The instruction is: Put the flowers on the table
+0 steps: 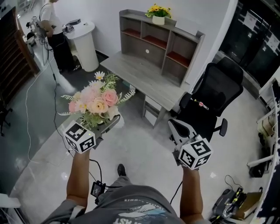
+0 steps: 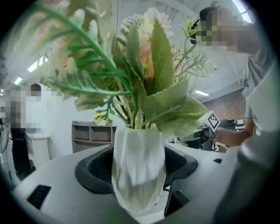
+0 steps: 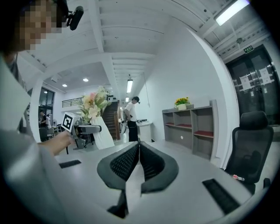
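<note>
A bunch of pink and white flowers (image 1: pixel 97 101) with green leaves stands in a white faceted vase (image 2: pixel 139 168). My left gripper (image 1: pixel 109 124) is shut on that vase; in the left gripper view its dark pads (image 2: pixel 97 168) press both sides of the vase, and the leaves (image 2: pixel 144 78) fill the upper picture. The bunch hangs over the floor, short of the near left corner of the grey wooden table (image 1: pixel 146 81). My right gripper (image 1: pixel 176 127) is shut and holds nothing; its jaws (image 3: pixel 139 151) meet at the tips. It hovers in front of the chair.
A grey shelf unit (image 1: pixel 159 43) with a pot of yellow flowers (image 1: pixel 158 13) stands at the table's back. A black office chair (image 1: pixel 214 98) sits right of the table. A person (image 1: pixel 52 30) stands by a white round stand (image 1: pixel 86 43) at the far left. Cables (image 1: pixel 28 113) trail over the floor.
</note>
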